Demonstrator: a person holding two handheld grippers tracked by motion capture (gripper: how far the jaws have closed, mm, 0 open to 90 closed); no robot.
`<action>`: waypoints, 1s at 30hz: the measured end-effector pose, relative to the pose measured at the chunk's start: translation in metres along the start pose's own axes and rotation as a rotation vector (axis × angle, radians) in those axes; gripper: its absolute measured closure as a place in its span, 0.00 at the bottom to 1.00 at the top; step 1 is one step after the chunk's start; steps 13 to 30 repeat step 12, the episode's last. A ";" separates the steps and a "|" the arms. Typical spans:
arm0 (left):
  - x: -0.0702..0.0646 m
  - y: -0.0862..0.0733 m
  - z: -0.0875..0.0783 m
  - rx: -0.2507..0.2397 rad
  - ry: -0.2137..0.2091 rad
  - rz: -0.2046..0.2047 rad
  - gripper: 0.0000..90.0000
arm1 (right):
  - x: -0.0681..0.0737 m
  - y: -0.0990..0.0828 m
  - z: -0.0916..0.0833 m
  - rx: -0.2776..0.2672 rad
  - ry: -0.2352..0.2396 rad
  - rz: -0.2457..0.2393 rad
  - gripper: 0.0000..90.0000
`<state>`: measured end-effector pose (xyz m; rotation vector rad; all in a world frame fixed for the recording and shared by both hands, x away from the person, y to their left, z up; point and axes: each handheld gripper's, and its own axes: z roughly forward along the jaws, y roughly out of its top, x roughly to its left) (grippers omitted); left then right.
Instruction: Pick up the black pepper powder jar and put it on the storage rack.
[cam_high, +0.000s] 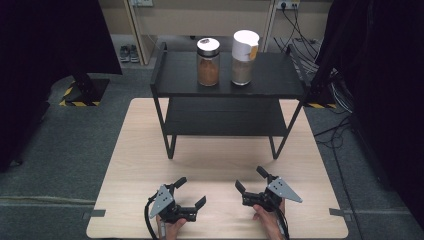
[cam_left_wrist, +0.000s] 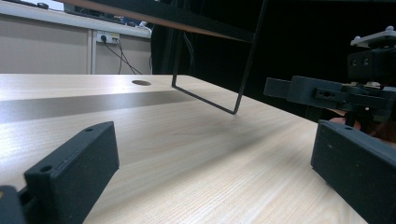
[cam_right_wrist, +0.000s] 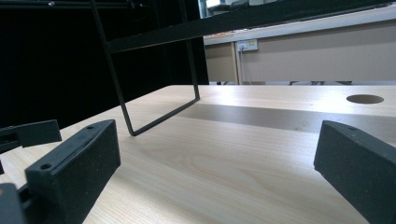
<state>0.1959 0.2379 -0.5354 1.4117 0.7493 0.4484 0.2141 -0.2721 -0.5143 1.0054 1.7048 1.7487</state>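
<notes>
Two jars stand on the top board of a black two-level shelf (cam_high: 270, 82): a glass jar of brown powder (cam_high: 208, 62) with a dark lid, and to its right a taller jar with a white cap (cam_high: 244, 57). Both grippers rest low over the near edge of the wooden table (cam_high: 130, 150). My left gripper (cam_high: 191, 191) is open with nothing between its jaws, as the left gripper view (cam_left_wrist: 210, 163) confirms. My right gripper (cam_high: 250, 179) is open and empty too (cam_right_wrist: 215, 158). The jaws of the two grippers point toward each other and toward the shelf.
The shelf's thin wire legs (cam_left_wrist: 243, 70) (cam_right_wrist: 159, 114) stand on the middle of the table, with a lower board (cam_high: 225, 120) beneath the top one. A round cable hole (cam_right_wrist: 364, 99) sits in the tabletop. Cables (cam_high: 305, 50) lie on the floor behind.
</notes>
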 end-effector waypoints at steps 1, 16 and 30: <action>0.000 0.000 0.000 -0.001 0.000 -0.001 0.00 | 0.000 0.000 0.000 -0.001 0.001 -0.001 0.01; 0.000 0.000 0.000 -0.003 -0.001 -0.001 0.00 | 0.001 0.000 -0.001 -0.003 -0.002 -0.006 0.01; 0.000 0.000 0.000 -0.003 -0.001 -0.001 0.00 | 0.001 0.000 -0.001 -0.003 -0.002 -0.006 0.01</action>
